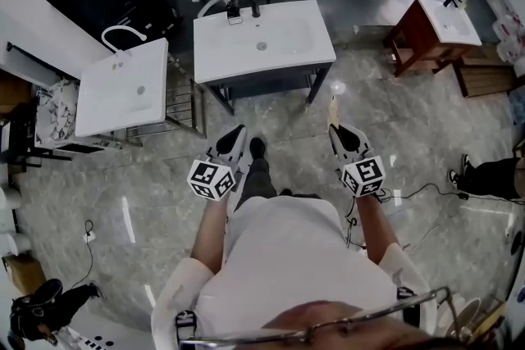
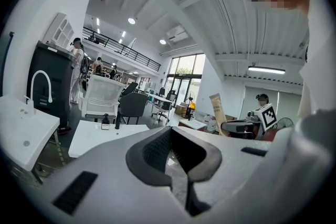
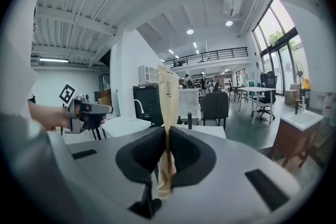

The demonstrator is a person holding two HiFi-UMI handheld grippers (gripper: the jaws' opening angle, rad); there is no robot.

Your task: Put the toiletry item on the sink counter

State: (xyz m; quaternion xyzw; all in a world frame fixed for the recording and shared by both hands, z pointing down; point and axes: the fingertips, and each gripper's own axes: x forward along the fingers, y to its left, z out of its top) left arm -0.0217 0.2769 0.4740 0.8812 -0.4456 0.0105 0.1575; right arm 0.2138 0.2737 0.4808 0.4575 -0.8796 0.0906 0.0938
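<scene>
On the left a white basin unit (image 1: 115, 94) stands well apart from the person. Setting the item there would probably miss the goal, since the sink desk (image 1: 221, 53) straight ahead looks like the intended one. The left tool (image 1: 237, 133) hangs at waist level with its jaws together and nothing in them. It plays no part in the carry, so if the item slips it cannot help without opening first.

The sink desk carries a black faucet (image 1: 255, 4) and a small bottle (image 1: 234, 11) at its back edge. A placement reaching too far back could knock the bottle over. A drop over the bowl could let the item roll into the basin instead of resting on the flat rim.

The toiletry tube (image 3: 168, 97) stands upright in the right tool (image 3: 167, 139), in the air short of the desk. The jaws are nearly closed and pinch its flat lower end. That grip is narrow and low, so the tall soft body may sway or pivot on the approach, and squeezing harder could crease it. To the right a wooden vanity (image 1: 414, 41) is a further wrong target.
</scene>
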